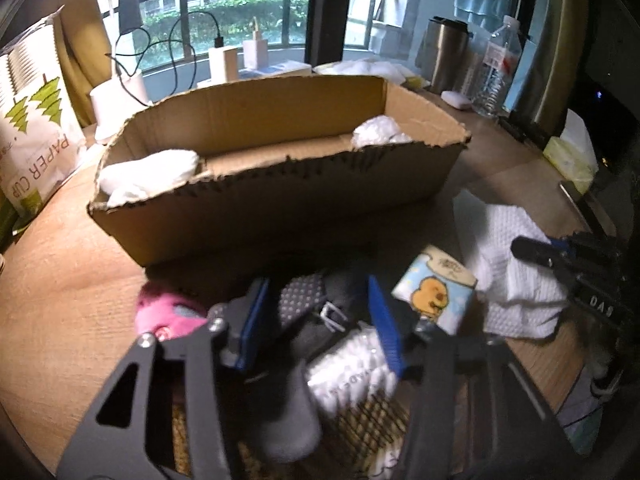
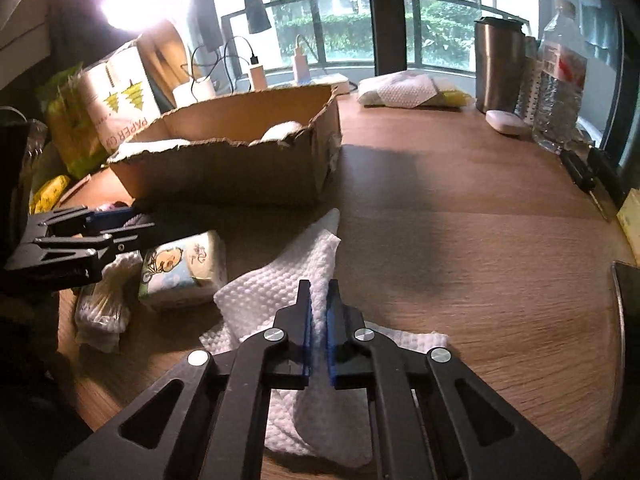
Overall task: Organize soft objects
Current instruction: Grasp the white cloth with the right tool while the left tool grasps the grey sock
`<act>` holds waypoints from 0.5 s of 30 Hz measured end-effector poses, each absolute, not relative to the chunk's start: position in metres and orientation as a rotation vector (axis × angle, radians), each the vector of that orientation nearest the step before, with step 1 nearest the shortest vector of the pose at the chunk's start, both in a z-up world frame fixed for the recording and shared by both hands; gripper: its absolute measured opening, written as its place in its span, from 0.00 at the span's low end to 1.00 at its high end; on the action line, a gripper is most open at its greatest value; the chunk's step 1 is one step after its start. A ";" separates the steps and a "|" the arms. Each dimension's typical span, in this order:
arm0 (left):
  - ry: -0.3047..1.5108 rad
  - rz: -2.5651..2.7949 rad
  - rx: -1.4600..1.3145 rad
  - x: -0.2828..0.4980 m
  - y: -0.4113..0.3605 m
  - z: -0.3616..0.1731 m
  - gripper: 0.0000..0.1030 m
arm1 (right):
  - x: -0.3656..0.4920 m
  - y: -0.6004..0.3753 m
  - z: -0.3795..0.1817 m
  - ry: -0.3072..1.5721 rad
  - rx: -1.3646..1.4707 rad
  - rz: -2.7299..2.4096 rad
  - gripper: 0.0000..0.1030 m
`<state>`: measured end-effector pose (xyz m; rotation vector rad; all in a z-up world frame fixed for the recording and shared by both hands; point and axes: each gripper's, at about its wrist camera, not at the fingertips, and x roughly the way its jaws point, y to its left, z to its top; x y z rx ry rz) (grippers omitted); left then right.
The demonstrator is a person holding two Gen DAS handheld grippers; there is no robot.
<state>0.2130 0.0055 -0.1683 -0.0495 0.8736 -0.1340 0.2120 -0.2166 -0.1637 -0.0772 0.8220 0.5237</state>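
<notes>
A torn cardboard box (image 1: 280,184) stands on the wooden table and holds white soft bundles (image 1: 152,172). It also shows in the right wrist view (image 2: 224,168). My left gripper (image 1: 320,304) is open over a dark grey sock (image 1: 316,308), with a pink soft item (image 1: 160,312), a white cotton-swab pack (image 1: 352,368) and a duck-print tissue pack (image 1: 436,292) close by. My right gripper (image 2: 319,300) is shut on a white cloth (image 2: 288,280) that lies on the table. The cloth also shows in the left wrist view (image 1: 516,272).
A paper-cup bag (image 1: 36,136) stands left of the box. A steel tumbler (image 2: 500,64), a water bottle (image 2: 560,76) and a small white case (image 2: 508,122) stand at the far right. Chargers and cables (image 1: 224,60) sit behind the box. Yellow tissue packs (image 1: 572,156) lie at the right.
</notes>
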 end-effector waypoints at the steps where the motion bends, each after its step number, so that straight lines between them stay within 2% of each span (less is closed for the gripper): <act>1: 0.871 -0.141 -0.045 0.212 0.004 -0.167 0.38 | 0.212 -0.218 -0.162 0.818 -0.071 0.524 0.06; 3: 0.863 -0.149 -0.049 0.212 0.004 -0.165 0.32 | 0.212 -0.220 -0.157 0.807 -0.064 0.524 0.06; 6: 0.850 -0.164 -0.064 0.209 0.005 -0.161 0.30 | 0.211 -0.220 -0.150 0.789 -0.062 0.532 0.06; 15: 0.780 -0.192 -0.119 0.200 0.013 -0.137 0.28 | 0.208 -0.213 -0.135 0.750 -0.079 0.543 0.06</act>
